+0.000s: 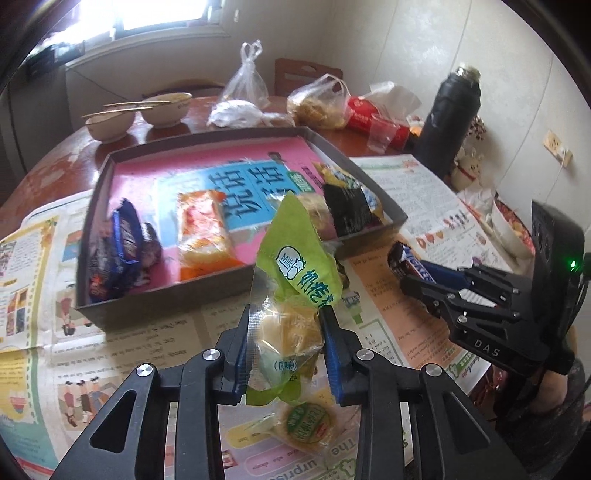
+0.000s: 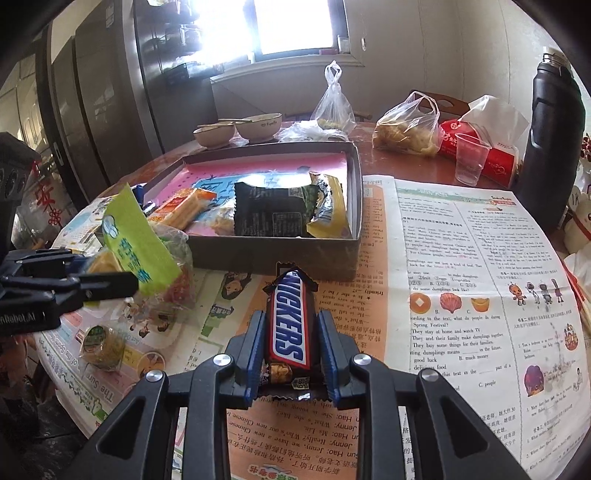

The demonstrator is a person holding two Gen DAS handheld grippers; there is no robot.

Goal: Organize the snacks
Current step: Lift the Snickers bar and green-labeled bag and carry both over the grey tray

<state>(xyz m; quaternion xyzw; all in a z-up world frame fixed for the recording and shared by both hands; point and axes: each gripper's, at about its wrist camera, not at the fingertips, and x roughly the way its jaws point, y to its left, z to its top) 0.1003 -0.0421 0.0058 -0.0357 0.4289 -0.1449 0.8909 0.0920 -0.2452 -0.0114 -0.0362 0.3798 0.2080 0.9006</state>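
The left gripper (image 1: 286, 321) is clamped on one green snack packet (image 1: 295, 273), its blue pads pressing the clear lower half, the packet standing up above the table. The right gripper (image 2: 291, 332) is clamped on one Snickers bar (image 2: 290, 325), the bar lying lengthwise between the pads with its far end pointing at the box.

Just below the left gripper one small round-labelled snack (image 1: 306, 424) lies on the newspaper (image 1: 155, 343).

Past both grippers sits one shallow cardboard box (image 1: 166, 295) lined with a pink and blue sheet. In it, counted from the left wrist view: one dark blue wrapped bar (image 1: 123, 243) with a brown one against it at the left, one orange packet (image 1: 203, 232) in the middle, one black packet (image 1: 349, 210) and one yellow packet (image 2: 330, 210) at the right, with a pale snack between the orange and the black that is too blurred to name.

Newspaper sheets cover the near part of a round brown wooden table (image 1: 74, 155). Farther back stand two bowls (image 1: 110, 123) with chopsticks, two knotted plastic bags (image 1: 247, 81), one red tissue pack (image 2: 480, 147), one clear plastic cup (image 2: 471, 158) and one black flask (image 1: 450, 118). A bright window (image 2: 291, 26) and pale walls lie behind.
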